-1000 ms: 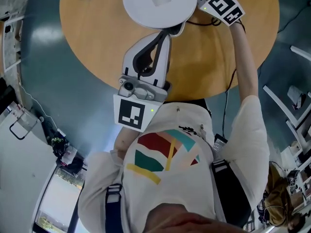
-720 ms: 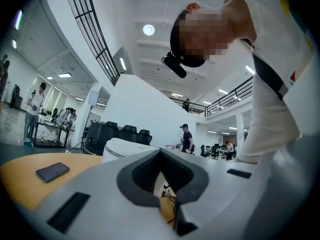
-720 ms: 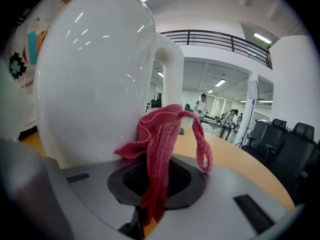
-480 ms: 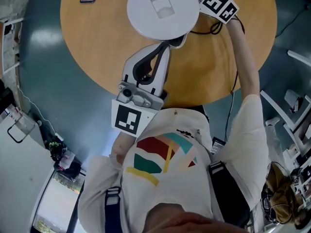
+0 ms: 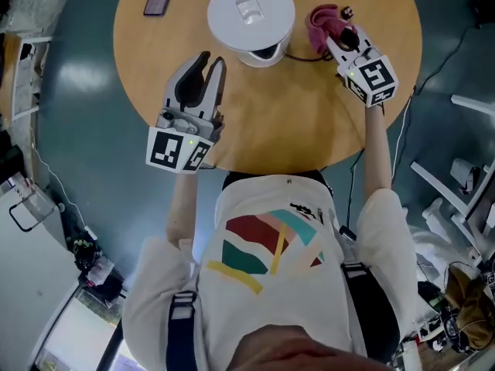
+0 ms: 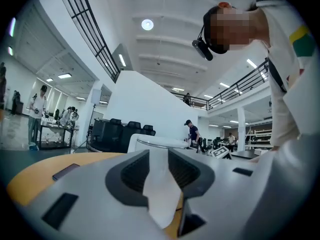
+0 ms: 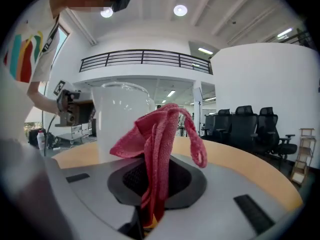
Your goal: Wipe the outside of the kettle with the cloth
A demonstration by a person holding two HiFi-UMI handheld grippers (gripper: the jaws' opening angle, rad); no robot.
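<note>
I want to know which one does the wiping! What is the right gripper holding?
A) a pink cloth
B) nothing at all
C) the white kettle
A: in the right gripper view, the right gripper has its jaws shut on the pink cloth, which bunches up out of them, while the kettle stands on the table behind it, not gripped.

Open-plan lab-office hall; black office chairs (image 7: 243,124) beyond the round table (image 5: 309,114); railed mezzanine (image 7: 145,60) above it.
</note>
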